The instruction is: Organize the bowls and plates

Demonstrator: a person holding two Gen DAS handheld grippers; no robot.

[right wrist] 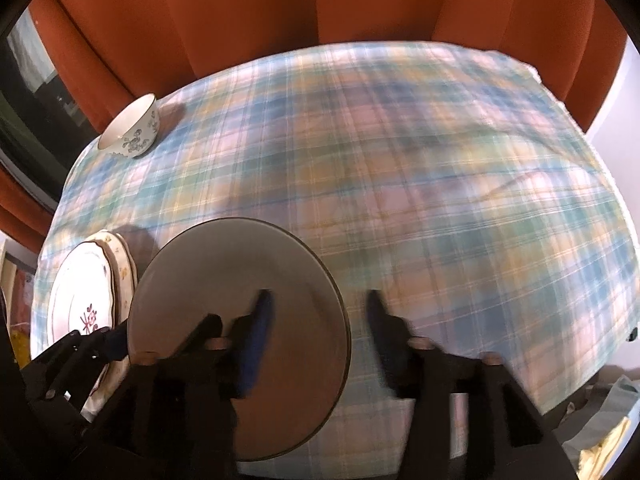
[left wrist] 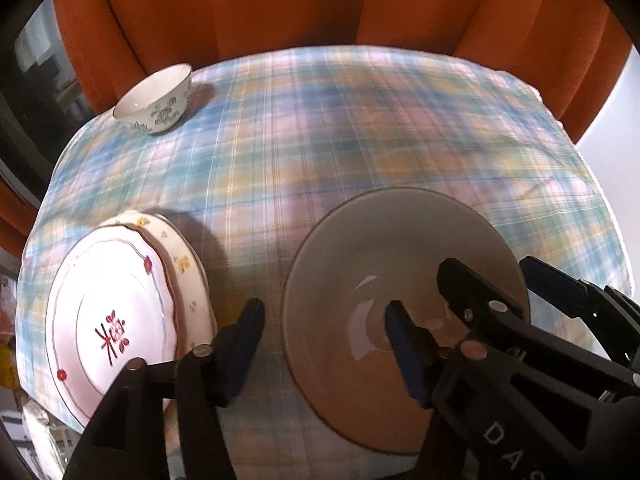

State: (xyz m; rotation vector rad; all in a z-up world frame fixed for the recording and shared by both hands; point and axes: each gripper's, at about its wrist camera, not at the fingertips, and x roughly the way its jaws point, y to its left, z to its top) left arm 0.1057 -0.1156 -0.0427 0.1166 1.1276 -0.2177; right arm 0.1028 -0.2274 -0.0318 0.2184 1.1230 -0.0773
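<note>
Two plates are already stacked; the grey bowl sits on the desk with both tongs spread around its rim, and the small bowl is still off alone.

Left tongs and right tongs pinch nothing.

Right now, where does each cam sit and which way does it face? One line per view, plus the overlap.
Left wrist: on the left gripper, angled steeply down at the plaid tablecloth; its own fingers straddle the near-left rim of the grey plate, jaws open; the right gripper shows at lower right.
Right wrist: on the right gripper, same downward tilt; its open fingers straddle the grey plate's right rim; the left gripper shows at lower left.
Shared: grey plate, stacked patterned plates, small bowl, orange curtain.
</note>
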